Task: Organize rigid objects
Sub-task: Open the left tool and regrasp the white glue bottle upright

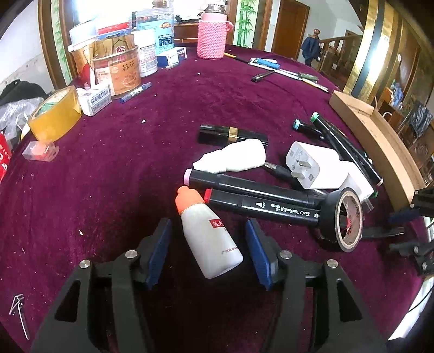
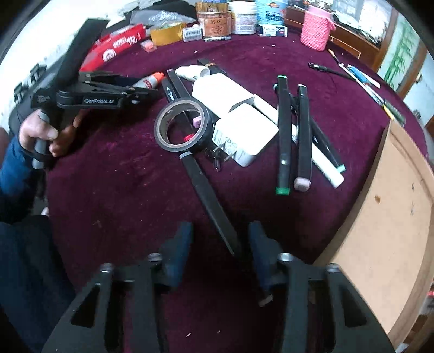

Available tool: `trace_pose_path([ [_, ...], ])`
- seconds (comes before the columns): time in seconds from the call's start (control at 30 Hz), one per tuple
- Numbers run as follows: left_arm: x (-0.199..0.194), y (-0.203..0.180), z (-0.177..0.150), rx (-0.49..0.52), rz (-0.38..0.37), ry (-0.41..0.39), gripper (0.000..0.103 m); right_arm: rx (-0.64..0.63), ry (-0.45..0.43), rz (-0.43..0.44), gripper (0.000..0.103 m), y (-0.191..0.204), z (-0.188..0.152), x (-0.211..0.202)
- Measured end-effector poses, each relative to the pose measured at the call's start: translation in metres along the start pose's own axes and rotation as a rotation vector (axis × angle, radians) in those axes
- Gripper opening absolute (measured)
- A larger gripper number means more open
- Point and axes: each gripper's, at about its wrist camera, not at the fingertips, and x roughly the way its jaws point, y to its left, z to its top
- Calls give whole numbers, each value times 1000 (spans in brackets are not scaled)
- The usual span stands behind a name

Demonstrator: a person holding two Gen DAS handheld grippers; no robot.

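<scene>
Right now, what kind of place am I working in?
Probably a home living or dining room: a round table under maroon cloth, a wooden staircase behind, and jars and tape as household clutter.

Maroon-clothed table [image 1: 108,168], markers [image 2: 283,135], chargers [image 2: 246,133], tape roll [image 2: 180,123]

Round table [image 1: 108,168] in maroon cloth; wooden door [image 1: 291,27]; bamboo-print wall [image 1: 245,21].

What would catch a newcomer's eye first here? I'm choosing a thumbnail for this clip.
Probably the white bottle with the orange cap, lying on the dark red cloth between the left gripper's open fingers. Next, the roll of black tape amid black markers and white chargers. At the table's far edge stands a pink knitted bottle sleeve.
</scene>
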Motion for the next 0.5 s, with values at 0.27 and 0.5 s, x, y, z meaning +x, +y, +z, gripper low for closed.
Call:
trace_pose_path([
  [0.27,-4,14,-2,-43,-1,-19,30,1,-10,-69,14,24,-1,-1],
  [0.5,-19,19,-8,-81,-56,-46,25,126,-143,-11,13,27,-20,-20],
])
